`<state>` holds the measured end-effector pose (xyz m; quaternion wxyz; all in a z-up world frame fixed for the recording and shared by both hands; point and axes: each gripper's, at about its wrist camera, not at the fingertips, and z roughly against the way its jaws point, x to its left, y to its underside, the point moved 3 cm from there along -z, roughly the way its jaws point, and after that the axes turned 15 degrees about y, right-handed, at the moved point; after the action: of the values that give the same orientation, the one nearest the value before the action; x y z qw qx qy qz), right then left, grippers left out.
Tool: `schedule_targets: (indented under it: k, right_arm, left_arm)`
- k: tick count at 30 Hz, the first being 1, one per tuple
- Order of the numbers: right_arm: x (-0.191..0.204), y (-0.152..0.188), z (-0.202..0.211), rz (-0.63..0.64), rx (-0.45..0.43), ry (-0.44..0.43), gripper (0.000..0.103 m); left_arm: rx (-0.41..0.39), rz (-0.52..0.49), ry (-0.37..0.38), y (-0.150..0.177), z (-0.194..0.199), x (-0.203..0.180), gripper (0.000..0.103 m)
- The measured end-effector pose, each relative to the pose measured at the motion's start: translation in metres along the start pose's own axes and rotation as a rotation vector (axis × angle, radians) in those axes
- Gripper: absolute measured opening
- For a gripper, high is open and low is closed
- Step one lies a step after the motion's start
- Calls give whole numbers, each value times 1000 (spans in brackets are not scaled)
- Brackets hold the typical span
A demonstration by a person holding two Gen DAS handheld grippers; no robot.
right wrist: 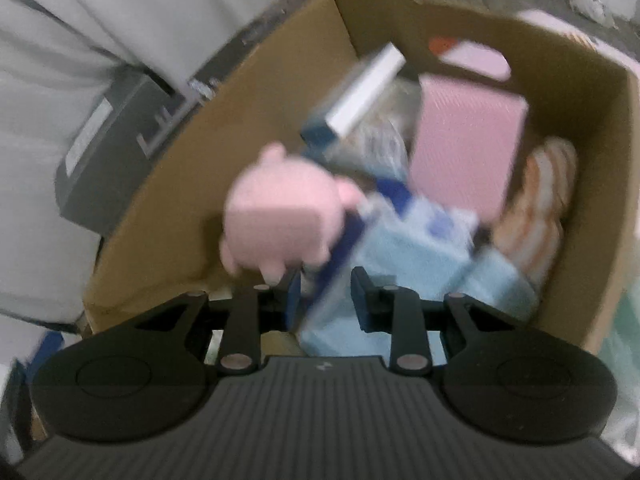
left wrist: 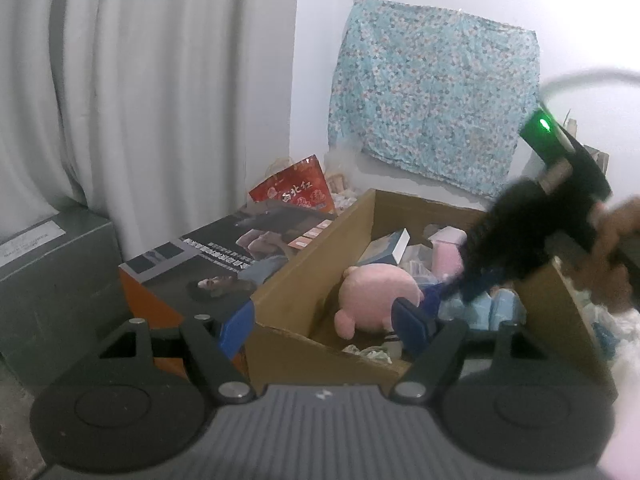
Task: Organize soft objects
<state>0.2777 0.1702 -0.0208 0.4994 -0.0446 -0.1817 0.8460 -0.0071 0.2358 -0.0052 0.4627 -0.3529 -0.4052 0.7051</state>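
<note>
A pink plush toy (left wrist: 374,300) lies inside an open cardboard box (left wrist: 308,280), among light blue soft packs (left wrist: 492,308) and a pink pack (left wrist: 448,252). My left gripper (left wrist: 324,328) is open and empty, with its jaws at the box's near rim. My right gripper (left wrist: 452,284) reaches into the box from the right, blurred. In the right wrist view the right gripper (right wrist: 326,300) is open just above a light blue pack (right wrist: 404,256), with the pink plush (right wrist: 280,220) to its left. The box wall (right wrist: 180,200) surrounds them.
A white-and-blue carton (left wrist: 388,246) and a striped orange soft item (right wrist: 536,208) are also in the box. A printed flat box (left wrist: 224,260), a grey case (left wrist: 52,280), a red bag (left wrist: 296,188) and a curtain (left wrist: 140,80) stand to the left. A floral cloth (left wrist: 432,104) hangs on the wall.
</note>
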Motion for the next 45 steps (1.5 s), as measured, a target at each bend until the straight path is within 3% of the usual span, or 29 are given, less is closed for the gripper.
schedule_targets:
  k: [4,7,13,19,24,29,31,34,41,45]
  right_arm:
    - [4,-12,-13,-12,11,29,28]
    - [-2,-2,-26,19,28,119,28]
    - [-18,15,-22,38,54,152,28]
    - [-3,22,-27,136,87,206,28]
    - [0,24,-25,172,110,202,28]
    - [-16,8,-14,25,58,87,31]
    - [-20,-2,-3,0,2,92,43]
    - [-22,-18,-1,24,-54,179,57]
    - [-11,-29,-41,121,115,233,61]
    - [-1,-23,-54,221,159,285,73]
  left_arm:
    - [9,1,-4,0,1,0,77]
    - [8,-2,-5,0,2,1,78]
    - [10,6,0,-1,1,3,78]
    - [14,2,3,-1,3,2,78]
    - [13,11,-5,-3,3,6,78]
    - [18,11,4,-3,3,5,78]
    - [17,-1,3,-4,3,4,78]
    - [17,-3,2,-4,1,4,78]
    - [22,-4,11,-6,-2,0,78]
    - [22,-4,7,-5,-2,1,78]
